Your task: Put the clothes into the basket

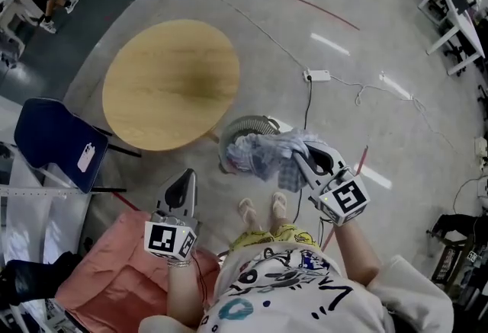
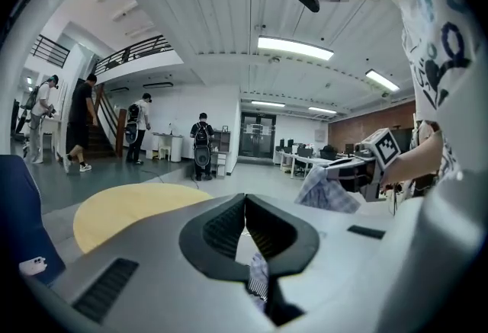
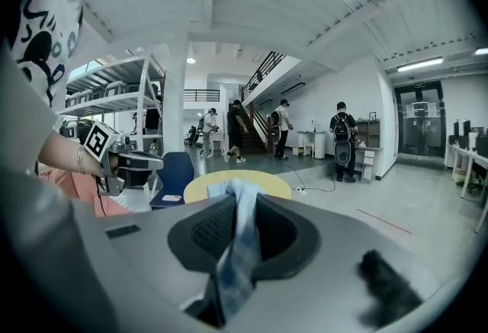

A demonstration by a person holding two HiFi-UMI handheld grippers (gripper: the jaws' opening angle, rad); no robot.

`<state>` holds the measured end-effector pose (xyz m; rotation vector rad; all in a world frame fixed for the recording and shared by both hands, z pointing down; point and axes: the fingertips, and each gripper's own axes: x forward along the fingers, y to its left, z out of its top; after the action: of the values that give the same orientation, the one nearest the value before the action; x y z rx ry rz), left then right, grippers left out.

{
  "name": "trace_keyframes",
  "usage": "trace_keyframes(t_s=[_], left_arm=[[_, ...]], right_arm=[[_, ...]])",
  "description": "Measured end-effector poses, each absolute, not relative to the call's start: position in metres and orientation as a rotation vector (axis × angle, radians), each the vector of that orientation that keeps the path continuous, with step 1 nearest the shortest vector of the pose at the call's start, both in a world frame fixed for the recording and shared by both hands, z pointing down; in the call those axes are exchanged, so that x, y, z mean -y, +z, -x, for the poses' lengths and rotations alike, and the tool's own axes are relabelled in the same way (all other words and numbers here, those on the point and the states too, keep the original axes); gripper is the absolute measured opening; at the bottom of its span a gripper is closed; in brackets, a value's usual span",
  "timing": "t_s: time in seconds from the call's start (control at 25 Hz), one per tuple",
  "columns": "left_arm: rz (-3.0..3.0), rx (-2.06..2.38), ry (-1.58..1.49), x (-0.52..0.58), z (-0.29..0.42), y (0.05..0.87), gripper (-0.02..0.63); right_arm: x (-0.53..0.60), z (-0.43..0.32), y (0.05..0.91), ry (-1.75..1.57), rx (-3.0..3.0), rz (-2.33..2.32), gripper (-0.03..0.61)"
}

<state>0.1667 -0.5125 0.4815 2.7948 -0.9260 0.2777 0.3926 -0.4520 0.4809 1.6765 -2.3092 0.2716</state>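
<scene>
A blue-and-white checked cloth (image 1: 268,153) hangs from my right gripper (image 1: 300,151), which is shut on it, right over the round grey basket (image 1: 248,123) on the floor. The cloth covers most of the basket's mouth. In the right gripper view the cloth (image 3: 239,226) runs up between the closed jaws of the right gripper (image 3: 242,199). My left gripper (image 1: 185,176) is shut and holds nothing, a little to the left of the basket. In the left gripper view the left gripper (image 2: 245,199) has its jaws together, and the checked cloth (image 2: 324,191) hangs off to the right.
A round wooden table (image 1: 171,81) stands just behind the basket. A blue chair (image 1: 58,142) is at the left, and a pink cloth (image 1: 114,278) lies at the lower left. Cables and a power strip (image 1: 318,75) cross the floor. Several people stand far off.
</scene>
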Motion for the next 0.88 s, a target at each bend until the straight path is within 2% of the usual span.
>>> trace_keyframes(t_s=[0.88], left_arm=[[-2.627, 1.112, 0.360, 0.575, -0.207, 0.638, 0.015]], right_arm=[[0.546, -0.414, 0.647, 0.431, 2.415, -1.416, 0.071]])
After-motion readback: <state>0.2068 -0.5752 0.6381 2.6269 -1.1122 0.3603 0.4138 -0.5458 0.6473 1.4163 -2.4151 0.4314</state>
